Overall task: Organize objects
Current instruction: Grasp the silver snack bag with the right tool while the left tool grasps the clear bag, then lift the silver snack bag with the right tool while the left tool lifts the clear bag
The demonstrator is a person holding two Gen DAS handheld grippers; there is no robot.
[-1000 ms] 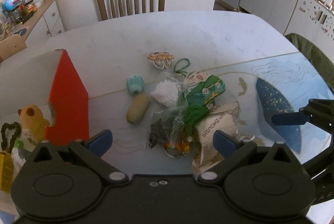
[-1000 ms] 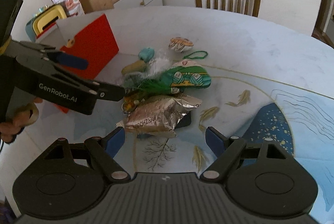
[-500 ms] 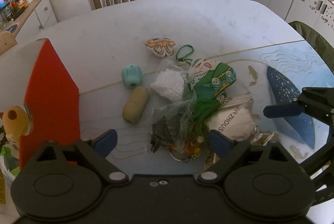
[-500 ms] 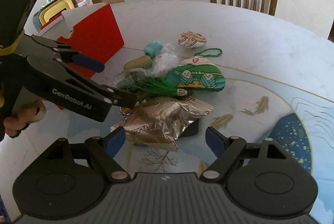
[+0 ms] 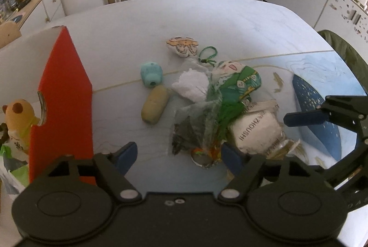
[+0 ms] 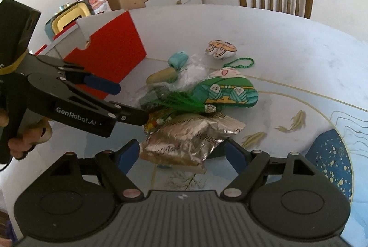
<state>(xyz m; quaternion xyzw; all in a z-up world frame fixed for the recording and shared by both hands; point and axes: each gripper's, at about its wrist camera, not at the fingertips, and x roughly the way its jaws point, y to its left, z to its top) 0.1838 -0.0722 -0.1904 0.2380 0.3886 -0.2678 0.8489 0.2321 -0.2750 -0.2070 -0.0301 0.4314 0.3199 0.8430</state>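
Your left claw (image 5: 177, 155) is hanging open over the near edge of the pile, its blue pads (image 5: 126, 153) set wide with nothing between them, lined up on the clear bag of dark bits (image 5: 191, 129) and the small orange packet (image 5: 203, 152) just below it. Your right claw (image 6: 182, 155) is spreading just as wide beside it, empty too, its pads straddling the crinkled foil pouch (image 6: 191, 138) without touching it.

You are working a heap in the middle of the table (image 5: 230, 23): a green cartoon pillow (image 5: 239, 83) lying on top, a green tassel (image 6: 181, 102) trailing from it across the pouch, a white wad (image 5: 192, 84), a tan capsule-shaped toy (image 5: 154, 104), a teal toy (image 5: 151, 73) and a small printed cushion (image 5: 182, 45) a little apart. The red box (image 5: 62, 95) is standing at your left, most likely the place these things are bound for, which is why both claws are hovering near that side; a yellow plush bear (image 5: 16, 118) is already sitting behind its wall.

Much is going unseen. The inside of the box is cut off at the frame edge, the things under the pouch and bag are buried, and the packet's print is too blurred to read. The left claw's body is covering part of the heap in the right-hand view.
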